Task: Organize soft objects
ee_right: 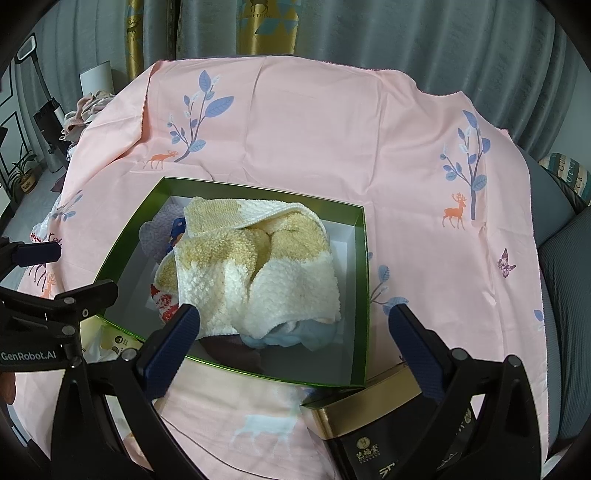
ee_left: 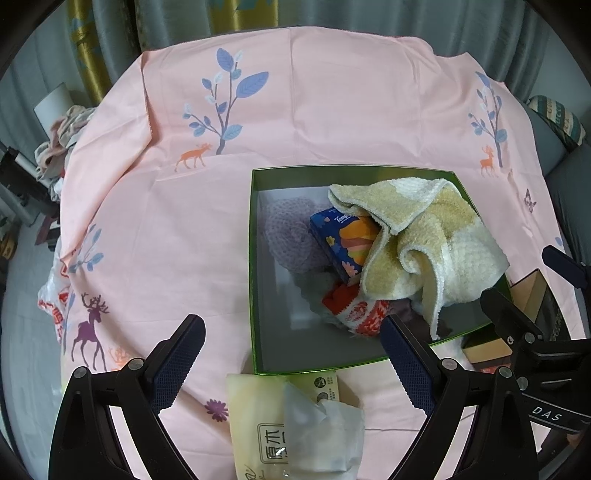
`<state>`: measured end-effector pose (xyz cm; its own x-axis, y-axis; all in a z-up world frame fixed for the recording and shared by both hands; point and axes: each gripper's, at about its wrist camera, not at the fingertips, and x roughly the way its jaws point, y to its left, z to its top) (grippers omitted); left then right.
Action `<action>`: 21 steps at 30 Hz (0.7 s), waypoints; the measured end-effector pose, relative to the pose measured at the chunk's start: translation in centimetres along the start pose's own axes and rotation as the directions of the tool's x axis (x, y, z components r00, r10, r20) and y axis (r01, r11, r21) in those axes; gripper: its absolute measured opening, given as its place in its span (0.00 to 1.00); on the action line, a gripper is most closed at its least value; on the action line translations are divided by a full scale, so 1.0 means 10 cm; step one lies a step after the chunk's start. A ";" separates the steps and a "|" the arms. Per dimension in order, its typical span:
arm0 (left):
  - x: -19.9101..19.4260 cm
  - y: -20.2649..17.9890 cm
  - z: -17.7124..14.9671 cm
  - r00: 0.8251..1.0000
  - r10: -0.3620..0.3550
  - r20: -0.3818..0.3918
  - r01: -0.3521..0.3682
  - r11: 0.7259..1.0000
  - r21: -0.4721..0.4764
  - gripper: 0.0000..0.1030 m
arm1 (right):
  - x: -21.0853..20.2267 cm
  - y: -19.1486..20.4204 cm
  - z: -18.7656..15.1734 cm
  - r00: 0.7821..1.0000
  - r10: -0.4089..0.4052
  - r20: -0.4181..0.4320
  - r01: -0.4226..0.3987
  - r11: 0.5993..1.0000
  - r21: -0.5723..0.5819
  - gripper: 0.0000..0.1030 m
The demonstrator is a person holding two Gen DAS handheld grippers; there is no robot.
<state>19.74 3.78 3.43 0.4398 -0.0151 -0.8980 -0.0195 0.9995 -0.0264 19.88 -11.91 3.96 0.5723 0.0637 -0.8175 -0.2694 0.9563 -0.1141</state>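
Yellow towel (ee_right: 255, 273) in green box (ee_right: 360, 295); both hand-held grippers wide, empty.

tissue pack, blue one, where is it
In the left wrist view the tissue pack lies inside the green box, between the purple cloth and yellow towel.

Pink printed sheet (ee_right: 314, 140) covering the bench; grey-and-gold curtains (ee_right: 369, 33) behind it; black-and-gold box (ee_right: 369, 410) on its near edge; clothes pile (ee_left: 59, 147) beyond its left side.
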 end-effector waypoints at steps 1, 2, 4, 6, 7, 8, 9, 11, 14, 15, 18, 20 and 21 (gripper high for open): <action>0.00 0.00 0.00 1.000 0.000 -0.001 0.000 1.000 0.000 0.93 | 0.01 0.00 0.00 1.000 0.000 -0.001 0.000 1.000 -0.001 0.99; 0.01 0.00 0.00 1.000 0.000 -0.002 0.000 1.000 -0.001 0.93 | 0.02 0.00 0.00 1.000 0.001 -0.002 -0.001 1.000 -0.001 0.99; 0.01 0.00 0.00 1.000 0.000 -0.002 0.000 1.000 0.001 0.93 | 0.03 0.00 -0.01 1.000 0.002 -0.004 -0.002 1.000 0.000 0.99; 0.02 0.00 0.00 1.000 0.003 -0.001 -0.003 1.000 0.001 0.93 | 0.04 0.00 -0.01 1.000 0.003 -0.005 -0.003 1.000 0.000 0.99; 0.02 -0.01 0.00 1.000 0.001 0.001 -0.001 1.000 -0.001 0.93 | 0.04 0.00 -0.01 1.000 0.002 -0.005 -0.002 1.000 0.000 0.99; 0.02 -0.01 0.00 1.000 0.002 0.000 -0.002 1.000 0.000 0.93 | 0.04 0.00 -0.01 1.000 0.002 -0.005 -0.002 1.000 0.000 0.99; 0.02 -0.01 -0.01 1.000 0.002 0.000 -0.002 1.000 -0.001 0.93 | 0.04 0.00 -0.01 1.000 0.002 -0.005 -0.002 1.000 0.000 0.99; 0.02 -0.01 0.00 1.000 0.000 0.001 0.000 1.000 0.002 0.93 | 0.04 0.00 -0.01 1.000 0.002 -0.004 -0.002 1.000 -0.001 0.99; 0.04 -0.02 -0.01 1.000 0.000 0.000 0.000 1.000 0.006 0.93 | 0.04 0.00 -0.01 1.000 0.001 -0.003 -0.001 1.000 -0.002 0.99; 0.04 -0.02 -0.01 1.000 0.000 0.000 0.000 1.000 0.007 0.93 | 0.05 -0.01 -0.01 1.000 0.001 -0.003 -0.001 1.000 -0.003 0.99; 0.05 -0.02 -0.01 1.000 0.000 0.000 0.000 1.000 0.008 0.93 | 0.06 -0.01 -0.02 1.000 0.001 -0.004 -0.001 1.000 -0.002 0.99; 0.05 -0.02 -0.01 1.000 0.001 0.000 -0.001 1.000 0.006 0.93 | 0.05 -0.01 -0.01 1.000 0.000 -0.004 0.000 1.000 -0.002 0.99; 0.05 -0.02 -0.01 1.000 0.001 0.001 -0.001 1.000 0.007 0.93 | 0.06 -0.01 -0.02 1.000 0.000 -0.003 0.000 1.000 -0.002 0.99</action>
<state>19.87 3.53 3.00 0.4403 -0.0142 -0.8978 -0.0139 0.9996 -0.0227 20.11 -12.05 3.43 0.5697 0.0631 -0.8194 -0.2709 0.9558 -0.1147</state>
